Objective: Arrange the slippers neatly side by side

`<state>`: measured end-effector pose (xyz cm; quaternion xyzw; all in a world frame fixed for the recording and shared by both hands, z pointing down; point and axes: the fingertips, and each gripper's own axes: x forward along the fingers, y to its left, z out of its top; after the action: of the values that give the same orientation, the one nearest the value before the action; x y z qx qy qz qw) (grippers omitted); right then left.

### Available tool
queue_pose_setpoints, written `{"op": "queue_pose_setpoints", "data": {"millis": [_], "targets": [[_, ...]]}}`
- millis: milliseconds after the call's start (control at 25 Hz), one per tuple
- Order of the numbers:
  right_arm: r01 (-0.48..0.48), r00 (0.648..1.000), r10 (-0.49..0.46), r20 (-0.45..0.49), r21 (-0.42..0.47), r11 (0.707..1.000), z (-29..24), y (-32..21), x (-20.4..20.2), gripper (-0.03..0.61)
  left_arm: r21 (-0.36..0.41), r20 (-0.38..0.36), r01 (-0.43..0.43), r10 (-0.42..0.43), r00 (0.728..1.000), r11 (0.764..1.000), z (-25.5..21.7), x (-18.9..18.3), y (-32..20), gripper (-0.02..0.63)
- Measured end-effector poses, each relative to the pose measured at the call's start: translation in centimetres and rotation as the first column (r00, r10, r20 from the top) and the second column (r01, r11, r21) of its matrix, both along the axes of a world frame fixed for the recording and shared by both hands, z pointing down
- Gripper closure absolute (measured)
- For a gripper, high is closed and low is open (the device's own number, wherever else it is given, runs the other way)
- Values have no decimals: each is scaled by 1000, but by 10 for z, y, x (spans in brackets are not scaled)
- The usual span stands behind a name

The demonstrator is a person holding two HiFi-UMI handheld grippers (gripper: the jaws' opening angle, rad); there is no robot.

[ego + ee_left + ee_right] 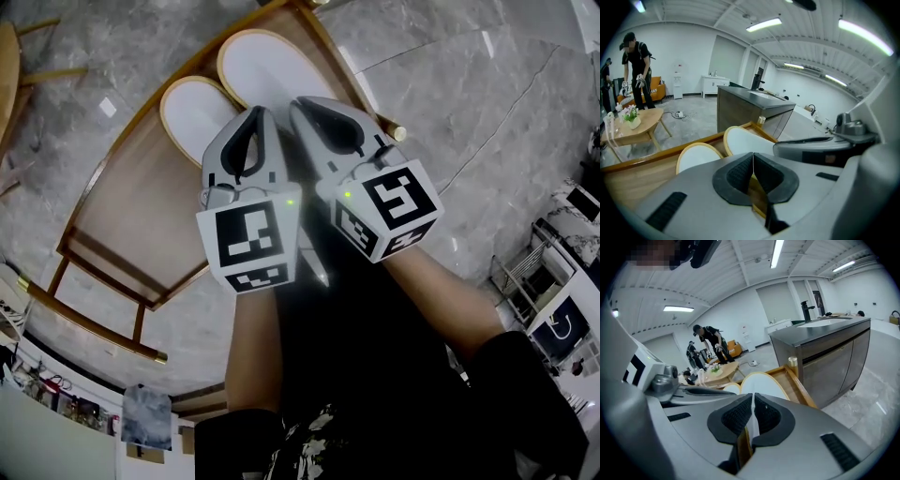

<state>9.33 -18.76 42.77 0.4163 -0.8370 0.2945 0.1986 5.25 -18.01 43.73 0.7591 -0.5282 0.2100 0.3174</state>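
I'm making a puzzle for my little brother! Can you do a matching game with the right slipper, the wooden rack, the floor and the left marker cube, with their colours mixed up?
Things:
1. right slipper
2. wooden rack
3. floor
4. left marker cube

Colours:
A. grey, like marble
B. black and white squares
C. white with a tan edge
D. brown

Pairs: 1-C, 2-D, 3-A, 4-B

Head view looks steeply down from close above; both gripper views look low along their jaws, sharing the slippers (267,70) and wooden rack (122,206)
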Motion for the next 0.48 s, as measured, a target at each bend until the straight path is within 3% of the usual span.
{"op": "queue_pose_setpoints", "data": {"millis": [280,480], "targets": [[2,1000,-2,-8,-30,1000,16,-1,-5,568,30,-10,63,-63,998,998,-23,-32,41,609],[52,999,-52,-12,-39,998,21,5,-20,568,-43,5,136,-136,991,990,4,-62,77,609]]}}
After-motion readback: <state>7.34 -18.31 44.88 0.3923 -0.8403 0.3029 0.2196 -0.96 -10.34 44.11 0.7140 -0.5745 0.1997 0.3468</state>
